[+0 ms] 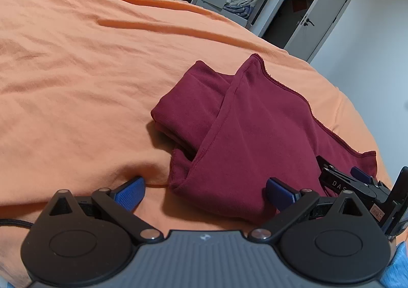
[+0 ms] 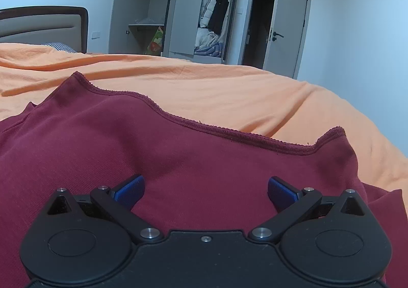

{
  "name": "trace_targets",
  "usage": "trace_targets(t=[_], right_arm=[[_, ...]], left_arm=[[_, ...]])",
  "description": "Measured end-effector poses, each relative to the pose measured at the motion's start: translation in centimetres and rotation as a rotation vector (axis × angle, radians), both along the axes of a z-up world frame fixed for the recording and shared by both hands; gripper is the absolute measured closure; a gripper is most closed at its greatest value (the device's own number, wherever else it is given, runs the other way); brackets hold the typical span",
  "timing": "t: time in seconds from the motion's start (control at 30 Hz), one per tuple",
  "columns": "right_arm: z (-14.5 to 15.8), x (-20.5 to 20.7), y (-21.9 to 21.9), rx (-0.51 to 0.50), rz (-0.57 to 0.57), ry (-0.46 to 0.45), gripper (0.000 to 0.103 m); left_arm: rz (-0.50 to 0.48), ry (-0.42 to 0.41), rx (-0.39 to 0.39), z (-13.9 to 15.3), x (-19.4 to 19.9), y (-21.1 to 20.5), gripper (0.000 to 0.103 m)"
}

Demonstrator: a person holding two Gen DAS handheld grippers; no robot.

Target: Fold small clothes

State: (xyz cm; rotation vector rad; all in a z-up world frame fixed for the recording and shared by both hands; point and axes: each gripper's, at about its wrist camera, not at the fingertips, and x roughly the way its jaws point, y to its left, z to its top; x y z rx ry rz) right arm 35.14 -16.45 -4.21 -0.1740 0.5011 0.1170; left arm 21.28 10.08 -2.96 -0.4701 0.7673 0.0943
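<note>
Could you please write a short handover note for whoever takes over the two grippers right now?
Left gripper: open, holding nothing, at the near left corner of the maroon garment.
Right gripper: open, holding nothing, low over the garment's near right part.
The garment lies on the orange bedsheet, partly folded: its left side is doubled over the middle, and the hemmed far edge lies exposed.
Done: at least one fold.
Left: probably regrip the near edge and fold further into a compact bundle, then smooth it.

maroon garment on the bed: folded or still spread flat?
Partly folded. The maroon garment has one side flapped over in a diagonal seam, with stacked layers at its left edge, on the orange bedsheet. Both grippers are open, holding nothing.
</note>
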Motion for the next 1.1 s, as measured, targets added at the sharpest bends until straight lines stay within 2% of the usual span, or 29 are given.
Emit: trace_targets(t=[0.27,0.4,0.6,0.73,0.83,0.97,1.1], right_arm=[[0.8,-1.9,0.6,-0.044,-0.019,-0.043,0.001],[1.6,-4.0,0.5,-0.040,-0.027,-0.075,0.001],[2.8,-8.4,-0.3,0.007,-0.038,-0.068,0.001],[1.2,-10.2,-0.6,-0.007,-0.045,-0.013,0.001],[0.1,-11.1,-1.0,0.052,-0.084,-0.032,0.000],[-0.5,-11.3,-0.8,0.038,-0.088,-0.054,0.000],[-0.8,-11.6,-0.8,0.039,-0.088,-0.068,0.000]], left_arm=[[-0.006,0.000,0.006,-0.1,0.0,0.0,0.000],[-0.005,0.000,0.004,-0.2,0.0,0.0,0.000],[-0.003,-0.007,0.005,-0.4,-0.1,-0.1,0.000],[0.012,-0.012,-0.003,-0.5,0.0,0.0,0.000],[0.020,-0.018,-0.015,-0.7,0.2,0.4,0.000],[0.023,-0.030,-0.035,-0.5,0.9,1.4,0.000],[0.023,-0.054,0.054,0.7,1.2,1.2,0.000]])
